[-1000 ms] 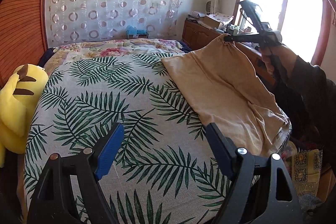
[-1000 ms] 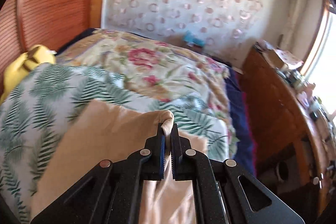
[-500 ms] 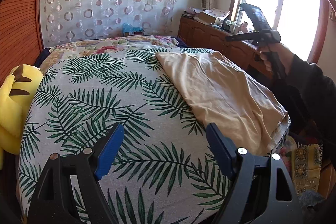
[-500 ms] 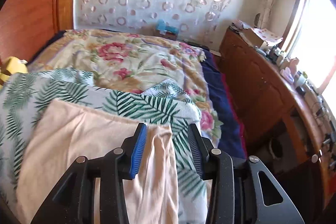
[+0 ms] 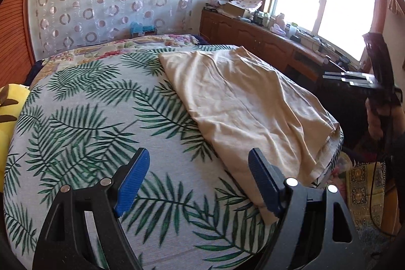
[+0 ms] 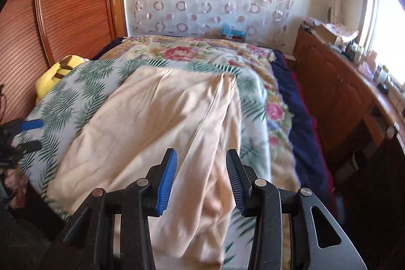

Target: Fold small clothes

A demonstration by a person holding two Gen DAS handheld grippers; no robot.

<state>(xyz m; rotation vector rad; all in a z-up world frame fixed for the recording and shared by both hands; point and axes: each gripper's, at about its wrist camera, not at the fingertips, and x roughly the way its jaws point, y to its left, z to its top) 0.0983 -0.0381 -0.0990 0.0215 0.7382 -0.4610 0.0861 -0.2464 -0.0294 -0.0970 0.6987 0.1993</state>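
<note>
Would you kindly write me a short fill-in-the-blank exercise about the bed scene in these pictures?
1. The beige garment lies spread on a bedcover printed with green ____ leaves.
2. The pads of the left gripper are coloured ____.
3. At the bed's left edge sits a ____ plush toy.
4. The right gripper stands ____, pressing nothing.

Missing words: palm; blue; yellow; open

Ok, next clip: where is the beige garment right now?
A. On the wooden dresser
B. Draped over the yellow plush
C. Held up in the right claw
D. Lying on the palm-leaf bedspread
D: the beige garment lies spread on the palm-leaf bedspread, and both claws are open, gripping nothing.
</note>
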